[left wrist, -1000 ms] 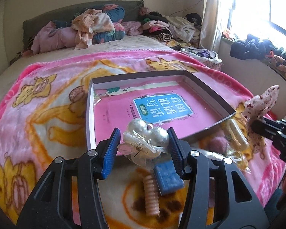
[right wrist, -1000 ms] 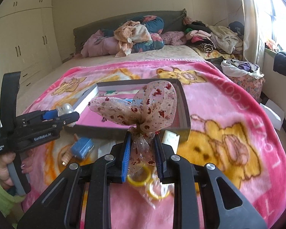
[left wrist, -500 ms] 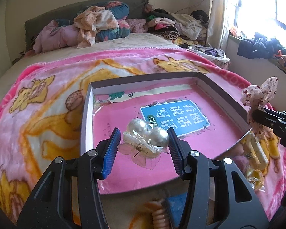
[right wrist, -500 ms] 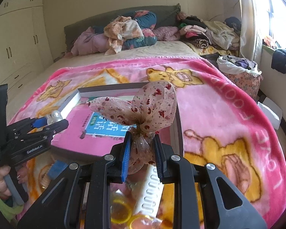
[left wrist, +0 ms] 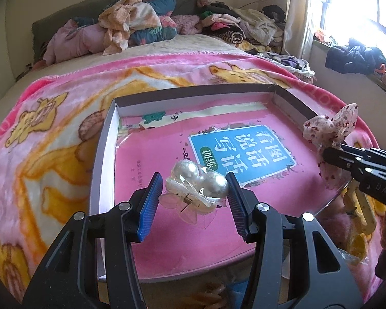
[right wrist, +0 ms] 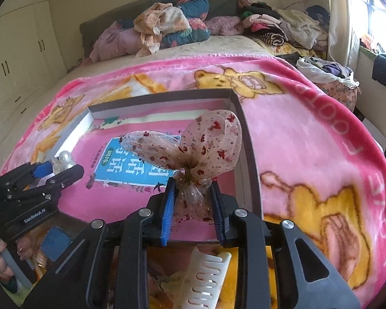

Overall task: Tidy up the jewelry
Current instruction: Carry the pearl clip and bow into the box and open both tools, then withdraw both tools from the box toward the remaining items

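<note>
Left gripper clamps a pearl hair clip over the tray; at three o'clock, right gripper jaws are opening around a mesh bow.

A wide bed fills the room, spread with a pink blanket printed with yellow cartoon bears. Heaped clothes and bedding lie along a dark headboard. Cream walls rise behind. Pale wardrobe doors with dark handles stand on the left. On the right, a bright window pours daylight past a light curtain; dark garments lie on its sill.
</note>
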